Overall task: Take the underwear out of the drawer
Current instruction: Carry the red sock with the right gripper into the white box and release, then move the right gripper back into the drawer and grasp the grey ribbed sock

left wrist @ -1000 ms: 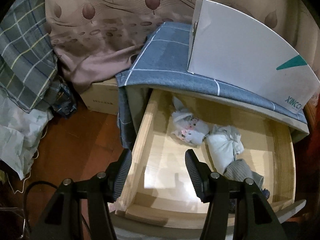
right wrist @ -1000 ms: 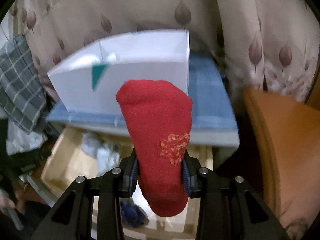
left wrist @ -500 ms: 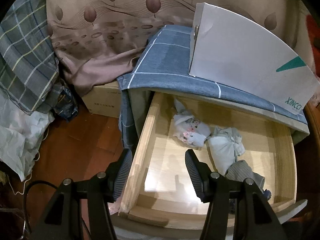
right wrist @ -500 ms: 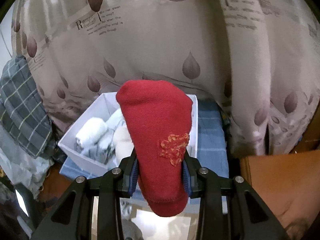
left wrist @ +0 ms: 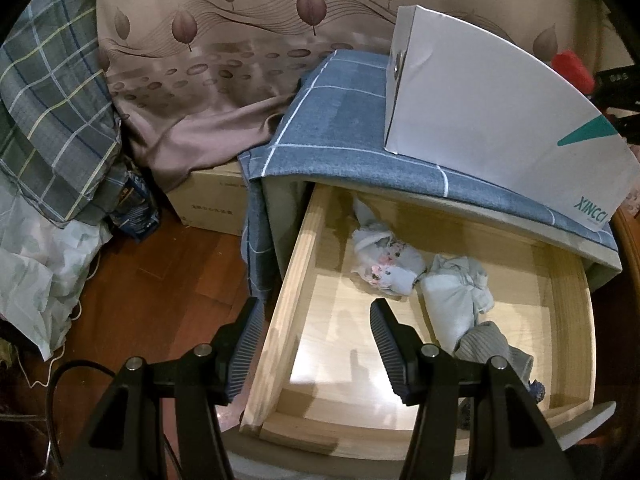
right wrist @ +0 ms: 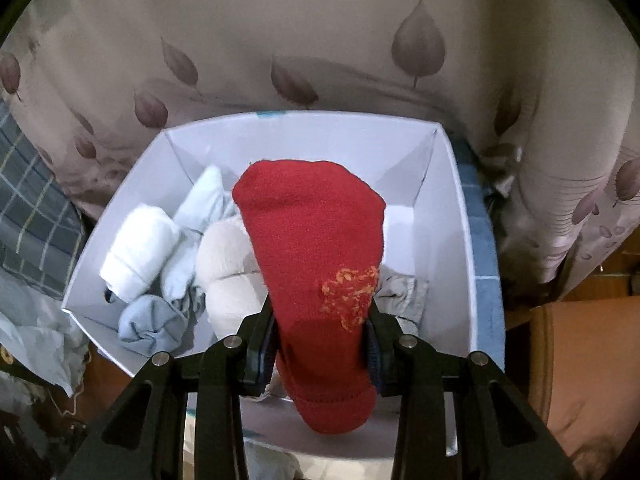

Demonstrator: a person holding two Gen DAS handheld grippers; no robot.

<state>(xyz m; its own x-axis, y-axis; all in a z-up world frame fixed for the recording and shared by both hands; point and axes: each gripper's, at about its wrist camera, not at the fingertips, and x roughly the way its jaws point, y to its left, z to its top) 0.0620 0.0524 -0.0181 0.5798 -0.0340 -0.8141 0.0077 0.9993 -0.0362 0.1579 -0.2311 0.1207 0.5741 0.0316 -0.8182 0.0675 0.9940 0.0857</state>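
The wooden drawer point(left wrist: 292, 292) stands pulled out, with rolled pieces of underwear and socks in it: a white floral one point(left wrist: 384, 264), a pale one point(left wrist: 452, 304) and a grey one point(left wrist: 492, 344). My left gripper point(left wrist: 316, 340) is open and empty, its fingers either side of the drawer's left wall. My right gripper point(right wrist: 320, 344) is shut on a red sock point(right wrist: 312, 248) with an orange patch. It hangs over the open white box point(right wrist: 452, 208). The sock's tip point(left wrist: 572, 68) shows behind the box point(left wrist: 500, 120) in the left wrist view.
The box stands on the blue checked cloth point(left wrist: 344, 120) over the cabinet top and holds several rolled items, among them a white roll point(right wrist: 136, 252) and a beige one point(right wrist: 228, 268). A leaf-patterned curtain point(right wrist: 320, 40) hangs behind. A cardboard carton point(left wrist: 212, 200) and plaid fabric point(left wrist: 52, 120) lie left.
My right gripper has carried the red sock from above the drawer up and over the white box, whose inside now shows. The left gripper has stayed put.
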